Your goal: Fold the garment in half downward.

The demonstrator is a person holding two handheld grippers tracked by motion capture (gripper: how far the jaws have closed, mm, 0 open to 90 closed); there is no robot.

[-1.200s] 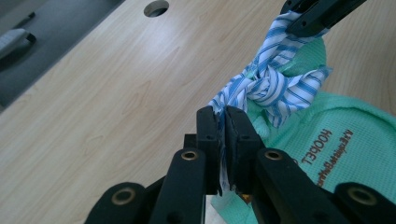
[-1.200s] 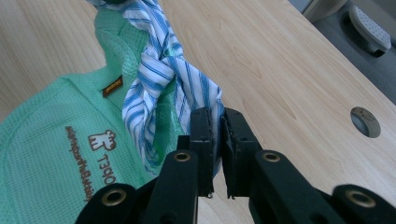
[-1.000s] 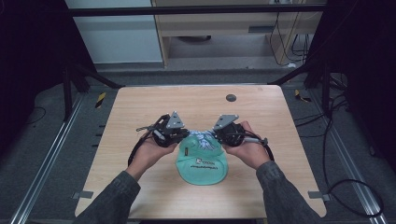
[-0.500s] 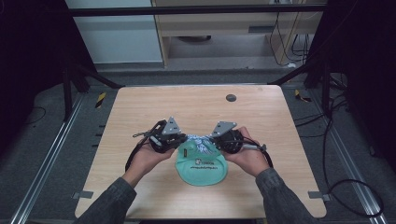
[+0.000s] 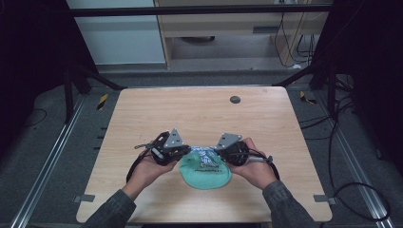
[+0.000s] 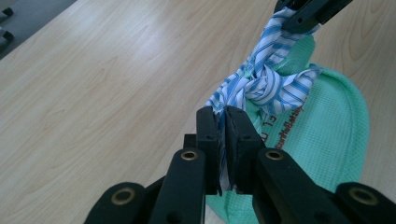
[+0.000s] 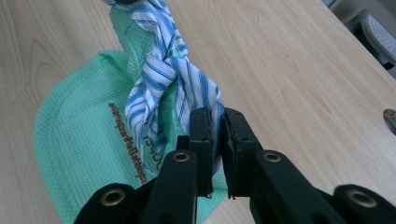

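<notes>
1. I stand at the wooden table (image 5: pixel 142 123) with a two-jaw gripper in each hand, both meeting over a mint-green waffle-weave cloth (image 5: pixel 206 173) near the table's front edge.

2. My left gripper (image 6: pixel 223 122) is clamped on one end of a blue-and-white striped cloth strip (image 6: pixel 275 88); the jaws stand nearly closed with the fabric pinched between them.

3. My right gripper (image 7: pixel 215 123) bites the strip's other end the same way, jaws narrow around the stripes.

4. Between the two grippers the strip is crossed into a knot (image 7: pixel 163 65), lifted just above the green cloth, which bears a line of dark printed lettering (image 7: pixel 128 144).

5. By my judgement the knot is formed but loose; what remains is to pull the ends apart until it cinches. Whether the strip belongs to the green cloth, I cannot tell.

6. Compared with a second ago, my hands sit slightly lower and closer to me in the high view, and the grippers still flank the knot on either side.

7. A small dark disc (image 5: pixel 235 99) sits far up the table, untouched.
</notes>
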